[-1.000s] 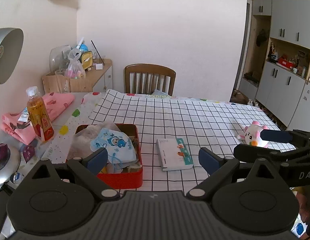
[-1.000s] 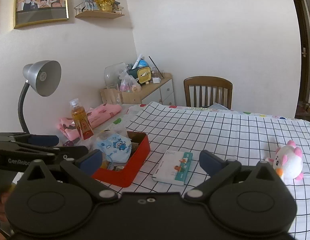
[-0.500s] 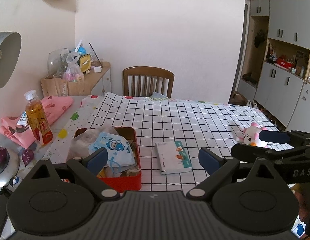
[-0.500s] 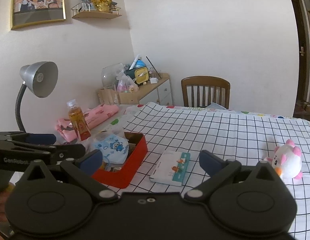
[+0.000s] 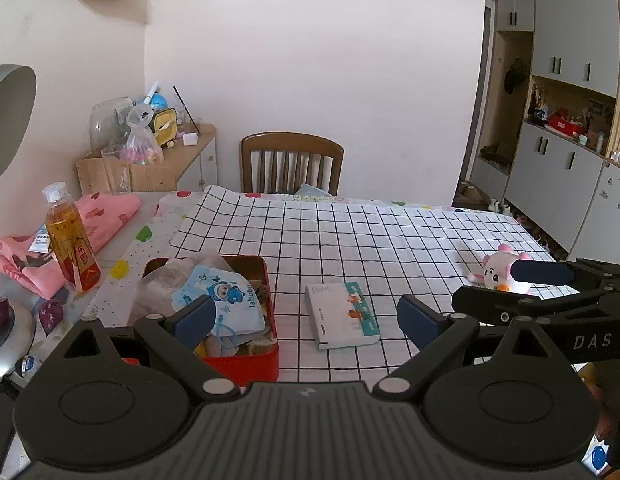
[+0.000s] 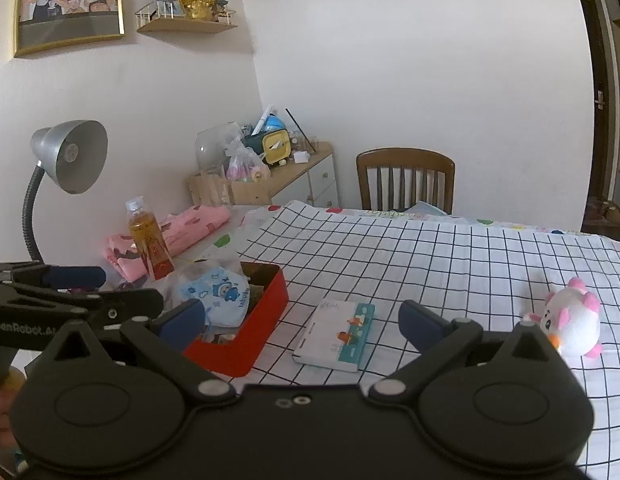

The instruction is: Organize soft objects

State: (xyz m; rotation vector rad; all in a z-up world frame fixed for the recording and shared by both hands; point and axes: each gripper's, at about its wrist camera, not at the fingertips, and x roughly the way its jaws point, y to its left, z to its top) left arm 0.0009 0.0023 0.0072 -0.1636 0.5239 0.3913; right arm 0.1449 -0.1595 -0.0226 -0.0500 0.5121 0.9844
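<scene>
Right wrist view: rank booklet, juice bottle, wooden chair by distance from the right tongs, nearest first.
From the right tongs, open and empty:
1. Booklet, lying on the checked cloth just ahead, between the tips.
2. Juice bottle, upright, ahead to the left.
3. Wooden chair, behind the table's far edge.

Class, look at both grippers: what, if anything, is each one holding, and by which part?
Nothing is held. The left gripper and the right gripper are both open and empty above the table; the plush toy lies untouched.

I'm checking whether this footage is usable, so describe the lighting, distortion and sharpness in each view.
Left wrist view: even daylight, fisheye bends the grey tall cabinets, the white and pink plush toy sharp. Right wrist view: same soft light, the dark door frame bows, the silver gooseneck desk lamp sharp, no glare; corners vignette black.
</scene>
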